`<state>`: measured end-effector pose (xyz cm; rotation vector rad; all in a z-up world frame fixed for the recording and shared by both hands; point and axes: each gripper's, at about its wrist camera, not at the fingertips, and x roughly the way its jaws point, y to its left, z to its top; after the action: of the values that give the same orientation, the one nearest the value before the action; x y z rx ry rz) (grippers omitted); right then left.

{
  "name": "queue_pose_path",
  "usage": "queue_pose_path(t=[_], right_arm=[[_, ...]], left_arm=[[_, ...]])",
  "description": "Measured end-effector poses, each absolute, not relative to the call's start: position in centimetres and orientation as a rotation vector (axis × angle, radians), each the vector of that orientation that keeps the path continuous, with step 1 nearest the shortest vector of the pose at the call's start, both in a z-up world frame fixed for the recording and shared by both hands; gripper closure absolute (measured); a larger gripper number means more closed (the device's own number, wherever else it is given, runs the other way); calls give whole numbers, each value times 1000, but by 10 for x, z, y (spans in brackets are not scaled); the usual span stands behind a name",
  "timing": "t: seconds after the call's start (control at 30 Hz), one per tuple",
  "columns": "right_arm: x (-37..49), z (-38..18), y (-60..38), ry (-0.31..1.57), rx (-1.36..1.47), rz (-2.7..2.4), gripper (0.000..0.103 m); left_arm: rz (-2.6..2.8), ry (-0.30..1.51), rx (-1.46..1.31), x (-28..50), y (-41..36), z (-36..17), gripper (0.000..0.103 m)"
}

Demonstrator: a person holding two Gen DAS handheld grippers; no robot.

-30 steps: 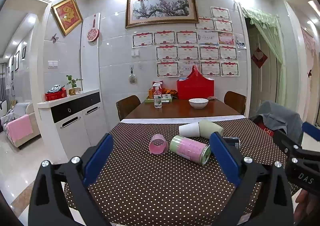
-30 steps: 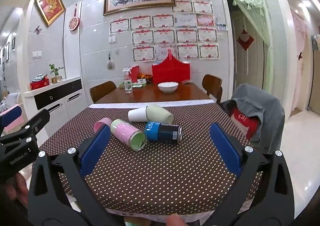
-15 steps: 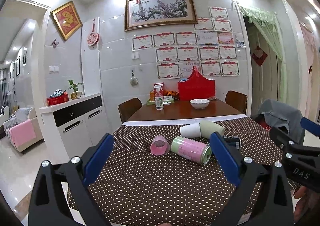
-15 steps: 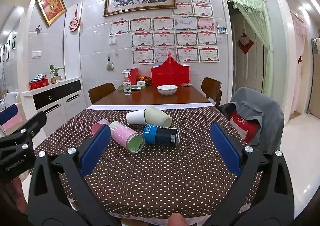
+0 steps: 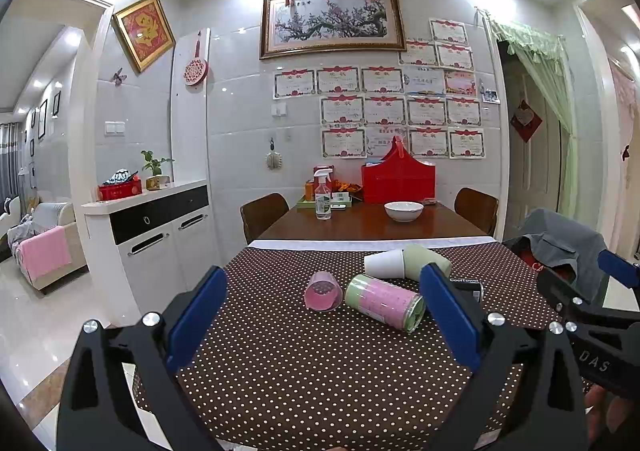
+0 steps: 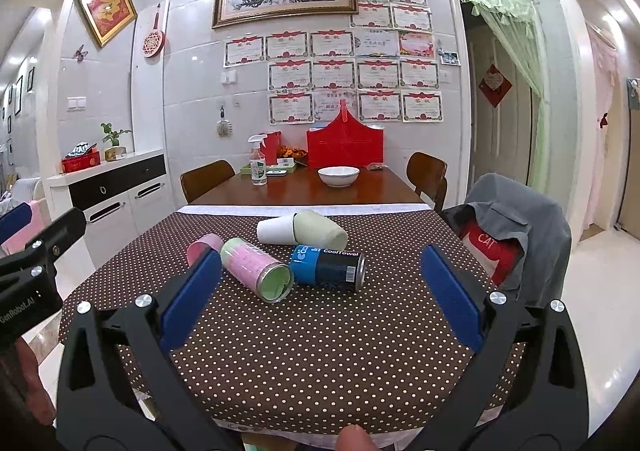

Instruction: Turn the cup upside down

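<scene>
Several cups lie on their sides on the brown dotted tablecloth (image 5: 304, 363). A small pink cup (image 5: 323, 296) lies with its mouth toward me. Beside it lies a pink-and-green cup (image 5: 385, 306), which also shows in the right wrist view (image 6: 257, 269). A white cup (image 5: 385, 264) and a pale green cup (image 5: 425, 259) lie behind. A blue-black CoolTowel can (image 6: 329, 268) lies to the right. My left gripper (image 5: 322, 325) is open and empty, short of the cups. My right gripper (image 6: 320, 297) is open and empty, short of the can.
Behind the cloth is a wooden table (image 5: 372, 225) with a white bowl (image 5: 403, 210), a spray bottle (image 5: 323, 196) and a red box (image 5: 398, 179). A chair draped with a grey jacket (image 6: 516, 227) stands at the right. A white cabinet (image 5: 156, 239) stands at the left.
Both grippers have risen slightly, so the cups sit a little lower and nearer in both views. Both stay open. The cups have not moved.
</scene>
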<state>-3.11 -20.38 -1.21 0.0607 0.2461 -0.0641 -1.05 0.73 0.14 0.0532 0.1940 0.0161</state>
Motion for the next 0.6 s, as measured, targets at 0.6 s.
queue_pose_path(t=[0.6], right_arm=[[-32, -11, -200, 243, 58, -60, 6]], left_arm=[[7, 197, 47, -12, 6, 3, 7]])
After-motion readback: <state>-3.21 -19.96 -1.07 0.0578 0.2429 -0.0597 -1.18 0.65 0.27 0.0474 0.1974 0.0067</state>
